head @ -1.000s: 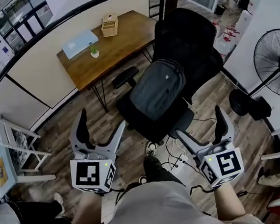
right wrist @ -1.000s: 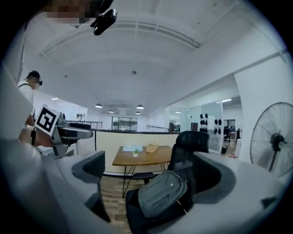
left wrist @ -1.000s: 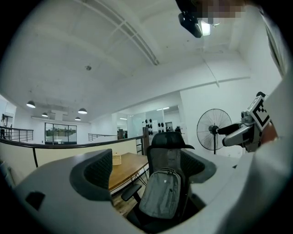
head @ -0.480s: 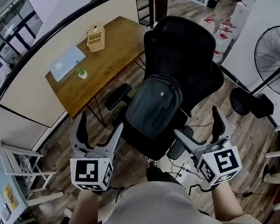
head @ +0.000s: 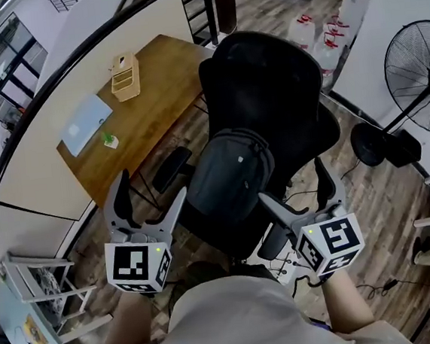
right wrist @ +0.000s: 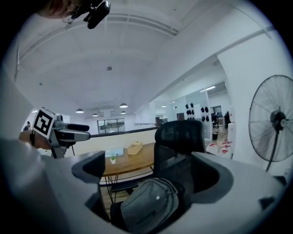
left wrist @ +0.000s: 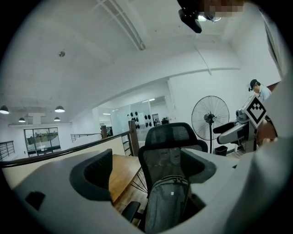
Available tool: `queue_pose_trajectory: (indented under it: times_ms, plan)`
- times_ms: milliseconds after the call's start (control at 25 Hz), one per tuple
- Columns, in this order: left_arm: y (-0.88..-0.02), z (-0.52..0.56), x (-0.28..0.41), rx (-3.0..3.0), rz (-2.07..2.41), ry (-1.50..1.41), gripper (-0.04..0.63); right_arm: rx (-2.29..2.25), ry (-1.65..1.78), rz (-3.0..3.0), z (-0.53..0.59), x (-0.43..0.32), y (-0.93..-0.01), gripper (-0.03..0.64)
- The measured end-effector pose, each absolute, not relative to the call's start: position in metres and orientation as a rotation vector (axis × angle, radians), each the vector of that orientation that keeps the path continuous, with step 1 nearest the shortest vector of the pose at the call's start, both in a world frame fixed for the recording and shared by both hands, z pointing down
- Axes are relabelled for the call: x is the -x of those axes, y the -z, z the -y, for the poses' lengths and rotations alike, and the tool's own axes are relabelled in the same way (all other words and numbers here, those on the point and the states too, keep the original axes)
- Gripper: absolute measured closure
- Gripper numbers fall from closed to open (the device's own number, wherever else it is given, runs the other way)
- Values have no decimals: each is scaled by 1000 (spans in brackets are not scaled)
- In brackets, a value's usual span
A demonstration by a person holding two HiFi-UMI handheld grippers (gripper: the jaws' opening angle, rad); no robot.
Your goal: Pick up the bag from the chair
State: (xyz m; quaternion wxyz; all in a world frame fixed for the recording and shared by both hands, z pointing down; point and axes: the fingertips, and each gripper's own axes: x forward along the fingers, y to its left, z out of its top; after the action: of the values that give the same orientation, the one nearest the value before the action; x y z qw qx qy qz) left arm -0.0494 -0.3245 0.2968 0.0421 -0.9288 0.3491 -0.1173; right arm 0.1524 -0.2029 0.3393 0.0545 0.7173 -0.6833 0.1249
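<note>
Backpack (head: pixel 230 175) on office chair (head: pixel 266 87), both grippers spread and empty

Head view: grey backpack on the black office chair's seat, leaning back against the mesh backrest. Long axis from lower left to upper right, bottom end toward the seat's front edge, top handle toward the backrest, front panel with small pale tag facing up. Left gripper (head: pixel 150 190) low at left, jaws wide apart, short of the seat. Right gripper (head: pixel 293 186) low at right, jaws likewise apart, near the seat's front corner, not touching the backpack. Wooden desk (head: pixel 155 97) beyond the chair at left, with a wooden organiser (head: pixel 123 65); standing fan (head: pixel 415 50) at far right.

Left gripper view: left gripper (left wrist: pixel 146 172) with jaws spread, holding nothing. Backpack (left wrist: pixel 167 205) framed between them but farther off, standing upright, top end up against the office chair (left wrist: pixel 171 137). Right gripper (left wrist: pixel 242 128) at the right edge.

Right gripper view: right gripper (right wrist: pixel 151 176) with jaws parted, nothing held. Backpack (right wrist: pixel 149 203) beyond them, tilted, top end up and right toward the office chair (right wrist: pixel 181 132). Desk (right wrist: pixel 132 162) behind, left gripper (right wrist: pixel 59 128) at left.
</note>
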Motion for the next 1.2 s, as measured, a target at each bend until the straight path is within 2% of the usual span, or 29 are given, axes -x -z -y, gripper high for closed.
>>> queue_pose_trajectory:
  times_ms: [680, 1200]
  plan:
    - [-323, 366, 3, 2941, -702, 434, 150, -2392, -533, 1817, 209, -183, -368, 25]
    - [-432, 432, -49, 3014, -376, 698, 152, -2509, -820, 1602, 250, -198, -457, 44]
